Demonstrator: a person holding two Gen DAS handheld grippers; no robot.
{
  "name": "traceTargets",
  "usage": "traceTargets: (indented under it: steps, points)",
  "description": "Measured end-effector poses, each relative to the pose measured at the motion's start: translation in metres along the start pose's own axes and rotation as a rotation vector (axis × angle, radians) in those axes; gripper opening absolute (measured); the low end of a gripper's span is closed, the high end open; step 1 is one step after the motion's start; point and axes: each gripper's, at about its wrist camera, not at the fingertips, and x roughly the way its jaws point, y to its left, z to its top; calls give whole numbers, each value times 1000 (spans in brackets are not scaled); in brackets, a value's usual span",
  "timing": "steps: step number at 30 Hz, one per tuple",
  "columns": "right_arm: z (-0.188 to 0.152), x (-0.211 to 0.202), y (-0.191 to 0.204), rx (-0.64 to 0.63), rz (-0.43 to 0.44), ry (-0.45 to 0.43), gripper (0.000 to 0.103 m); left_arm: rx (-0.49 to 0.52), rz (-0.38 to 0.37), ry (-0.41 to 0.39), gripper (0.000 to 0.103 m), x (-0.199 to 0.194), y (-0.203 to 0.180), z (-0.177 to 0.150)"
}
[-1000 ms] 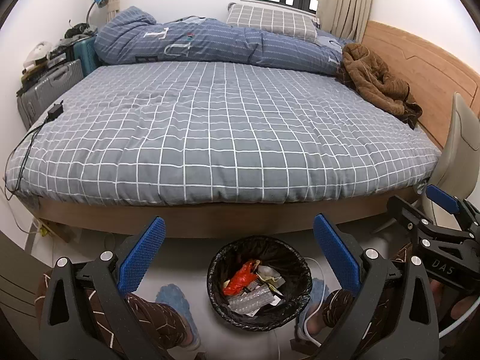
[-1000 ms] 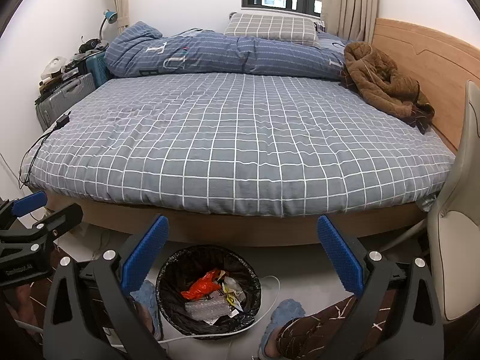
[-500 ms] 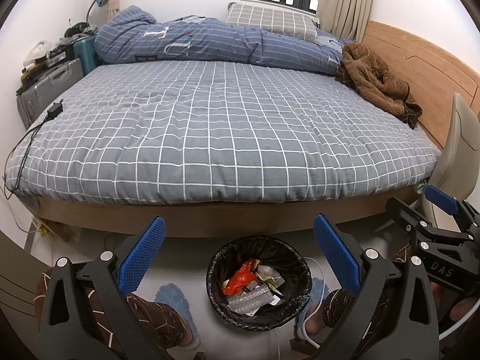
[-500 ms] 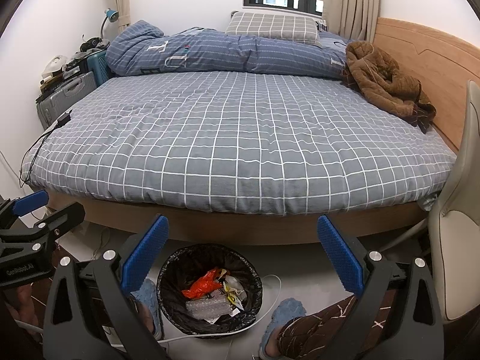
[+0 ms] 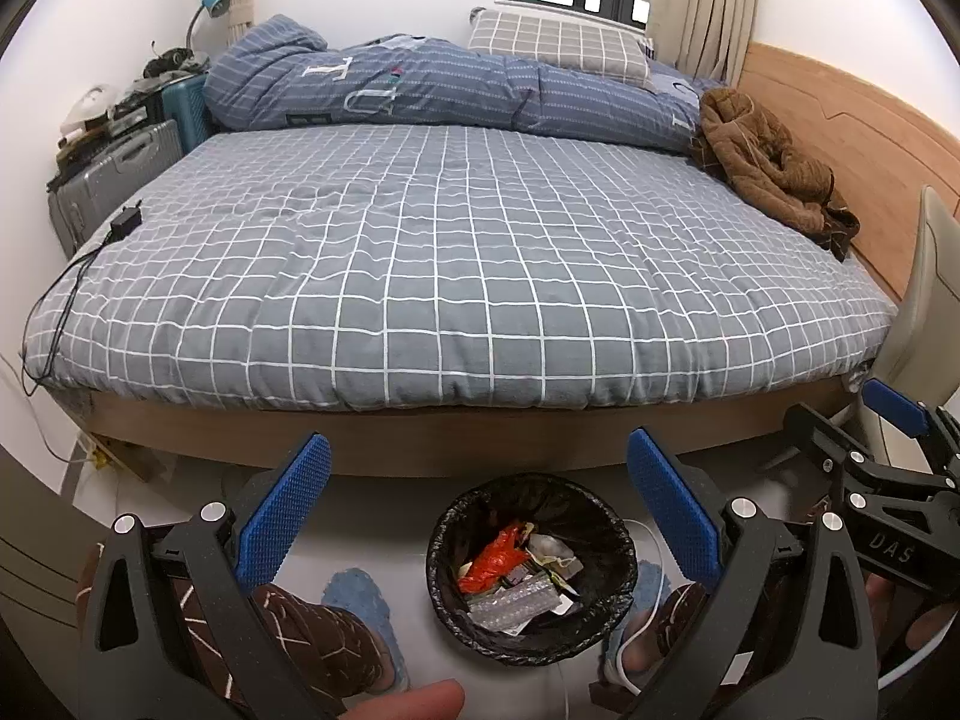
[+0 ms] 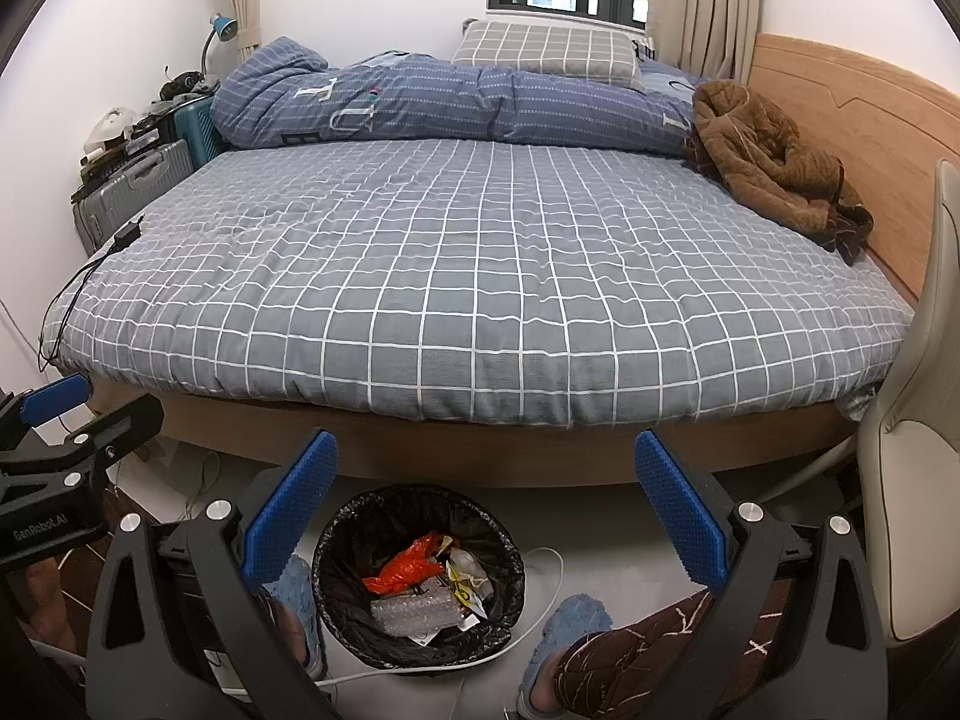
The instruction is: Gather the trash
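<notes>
My left gripper (image 5: pixel 477 501) is spread wide with nothing between its blue pads, and the black-lined trash bin (image 5: pixel 531 570) sits on the floor just under the gap, toward five o'clock of its centre. My right gripper (image 6: pixel 486 504) is equally wide apart and empty; from there the bin (image 6: pixel 417 576) lies at about seven o'clock, nearer its left finger. Inside are an orange wrapper (image 6: pixel 405 570), bubble wrap (image 6: pixel 414 609) and scraps. The bed (image 6: pixel 480 276) fills twelve o'clock.
</notes>
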Motion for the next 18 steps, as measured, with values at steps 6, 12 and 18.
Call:
traceTargets:
  steps: [6, 12, 18]
  points:
    - [0, 0, 0, 0, 0, 0, 95, 1, -5, 7, 97, 2, 0, -1]
    - [0, 0, 0, -1, 0, 0, 95, 5, -1, 8, 97, 2, 0, -2]
    - [-1, 1, 1, -2, 0, 2, 95, 9, 4, 11, 97, 3, 0, -2]
